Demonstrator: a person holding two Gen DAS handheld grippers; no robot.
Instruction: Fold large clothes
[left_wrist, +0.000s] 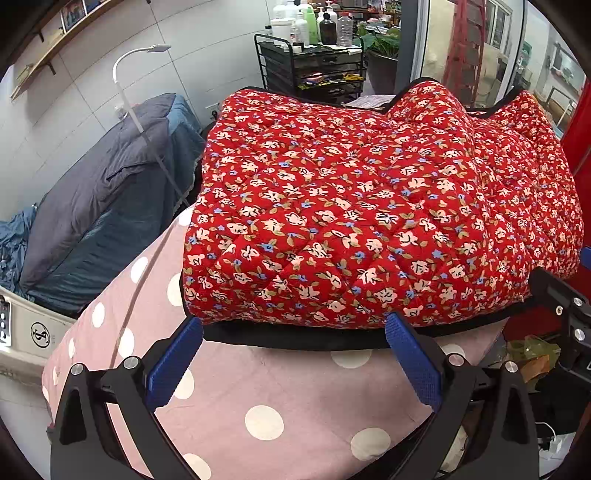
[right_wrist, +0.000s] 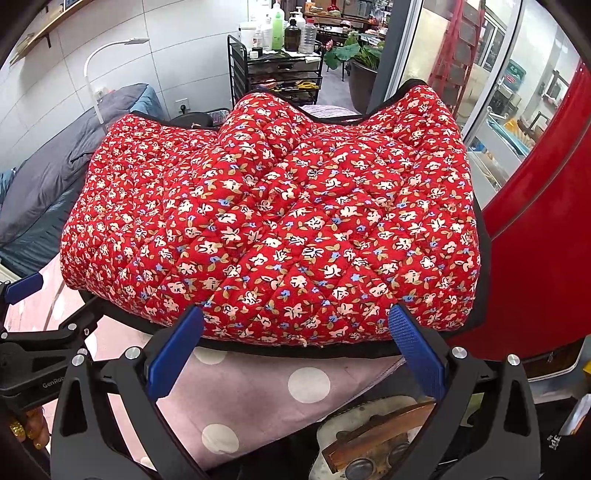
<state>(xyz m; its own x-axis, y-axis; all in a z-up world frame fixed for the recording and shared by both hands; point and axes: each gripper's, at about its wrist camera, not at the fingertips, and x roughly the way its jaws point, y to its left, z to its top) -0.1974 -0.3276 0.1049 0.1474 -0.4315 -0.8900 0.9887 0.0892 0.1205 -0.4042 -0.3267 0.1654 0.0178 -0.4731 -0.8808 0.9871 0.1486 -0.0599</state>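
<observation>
Behind the quilted garment (left_wrist: 369, 206) (folded), a cart (left_wrist: 314, 70)

Matt quilted cloth garment (left_wrist: 369, 206), puffy.

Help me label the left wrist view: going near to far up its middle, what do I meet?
left gripper, open → pink polka-dot cover → black hem → red floral quilted garment → black cart → bottles
</observation>
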